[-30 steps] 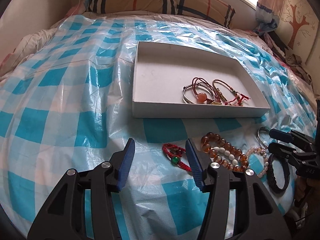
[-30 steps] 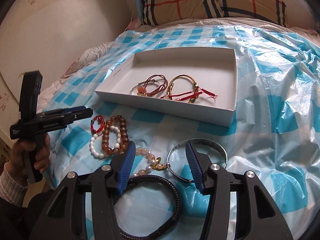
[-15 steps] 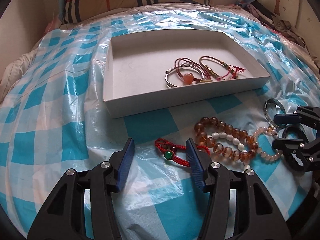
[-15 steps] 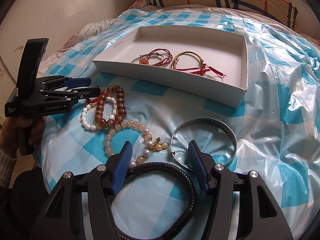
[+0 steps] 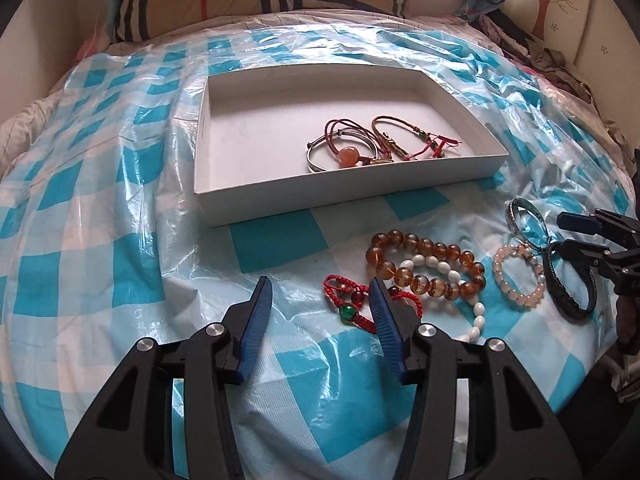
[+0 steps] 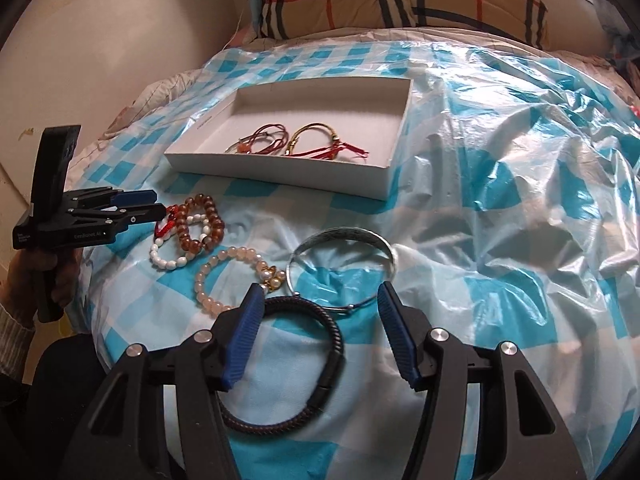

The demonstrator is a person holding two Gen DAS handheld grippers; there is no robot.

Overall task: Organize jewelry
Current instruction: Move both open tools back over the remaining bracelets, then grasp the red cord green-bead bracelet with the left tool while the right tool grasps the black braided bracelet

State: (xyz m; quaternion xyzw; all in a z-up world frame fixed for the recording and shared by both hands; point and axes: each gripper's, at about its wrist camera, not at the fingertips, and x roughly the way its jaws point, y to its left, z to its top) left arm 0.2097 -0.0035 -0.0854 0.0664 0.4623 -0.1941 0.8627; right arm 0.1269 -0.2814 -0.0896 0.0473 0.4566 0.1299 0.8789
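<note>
Since a second ago the right gripper point(image 6: 318, 300) has slid sideways until its wide-apart, empty jaws straddle the black braided bracelet point(image 6: 296, 376) and the silver bangle point(image 6: 344, 252), while the left gripper point(image 5: 320, 300), jaws half open and just narrowed slightly, hovers empty with its right finger over the red cord bracelet point(image 5: 348, 308). At that bracelet's two o'clock lie the amber bead bracelet point(image 5: 424, 268), white bead bracelet point(image 5: 476, 316) and pink bead bracelet point(image 5: 516, 280) on the blue checked plastic sheet point(image 5: 100, 200); the white box point(image 5: 320, 204) at twelve o'clock holds several cord bracelets point(image 5: 360, 148).

White lettering is printed on the side of the left gripper point(image 6: 154, 209), at frame left; it cannot be reliably read
</note>
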